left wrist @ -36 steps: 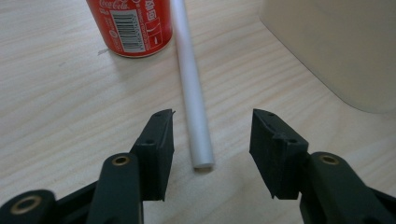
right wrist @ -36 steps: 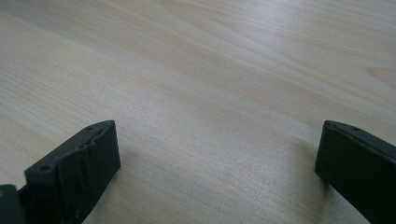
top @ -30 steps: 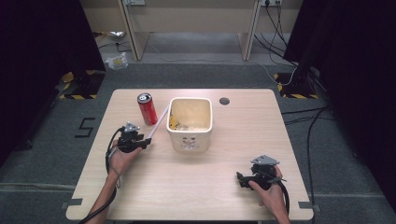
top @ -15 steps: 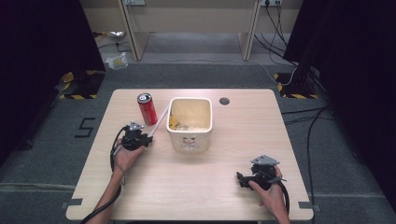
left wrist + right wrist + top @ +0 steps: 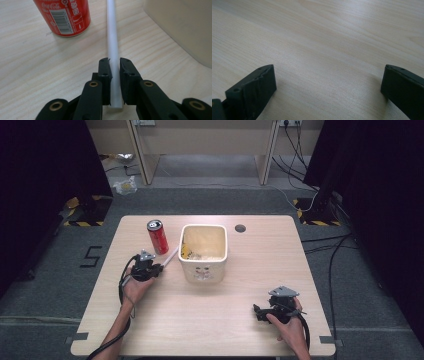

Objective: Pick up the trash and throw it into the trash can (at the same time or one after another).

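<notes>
Table bare at six o'clock; your left claw pinches the stick's end, probably light, stiff plastic, so grip firmly. Right claw gapes.

Grey carpet floor, dark curtains

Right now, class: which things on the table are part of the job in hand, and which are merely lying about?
In use:
- white rod, clamped in the left gripper
- cream tub, which the rod reaches

Probably lying about:
- red can
- right gripper, open over bare table
</notes>
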Demonstrator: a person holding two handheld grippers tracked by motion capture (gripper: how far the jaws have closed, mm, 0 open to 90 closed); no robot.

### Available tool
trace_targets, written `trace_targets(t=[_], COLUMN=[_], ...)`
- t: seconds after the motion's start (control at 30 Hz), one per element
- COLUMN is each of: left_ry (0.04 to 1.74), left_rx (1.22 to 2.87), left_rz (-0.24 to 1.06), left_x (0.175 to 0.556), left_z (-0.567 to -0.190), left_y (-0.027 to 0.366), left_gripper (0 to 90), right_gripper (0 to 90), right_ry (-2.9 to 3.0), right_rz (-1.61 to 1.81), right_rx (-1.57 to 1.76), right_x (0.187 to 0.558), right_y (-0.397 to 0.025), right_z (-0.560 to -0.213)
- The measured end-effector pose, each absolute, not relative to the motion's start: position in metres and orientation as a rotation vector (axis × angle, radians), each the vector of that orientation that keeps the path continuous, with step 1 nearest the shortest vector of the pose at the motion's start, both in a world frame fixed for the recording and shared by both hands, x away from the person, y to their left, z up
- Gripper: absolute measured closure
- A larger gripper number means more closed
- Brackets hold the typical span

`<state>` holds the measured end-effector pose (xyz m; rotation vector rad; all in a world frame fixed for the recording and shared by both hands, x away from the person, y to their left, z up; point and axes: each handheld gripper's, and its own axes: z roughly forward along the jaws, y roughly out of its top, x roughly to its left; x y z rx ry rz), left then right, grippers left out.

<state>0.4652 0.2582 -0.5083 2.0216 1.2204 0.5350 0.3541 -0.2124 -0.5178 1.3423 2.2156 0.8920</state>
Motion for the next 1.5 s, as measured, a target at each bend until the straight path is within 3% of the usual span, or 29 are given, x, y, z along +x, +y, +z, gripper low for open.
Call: trace_targets(t=[1.5], left_ry=[1.047], left_rx=[1.984], left_rz=[0.549], left_x=[0.432], left_z=[-0.394], left_y=[0.277], left_gripper=[79.4], right_gripper=[0.1], right_ry=[2.219], right_rz=[0.892], right_rx=[1.34], right_x=[0.354], right_y=[-0.212], right_z=[-0.518])
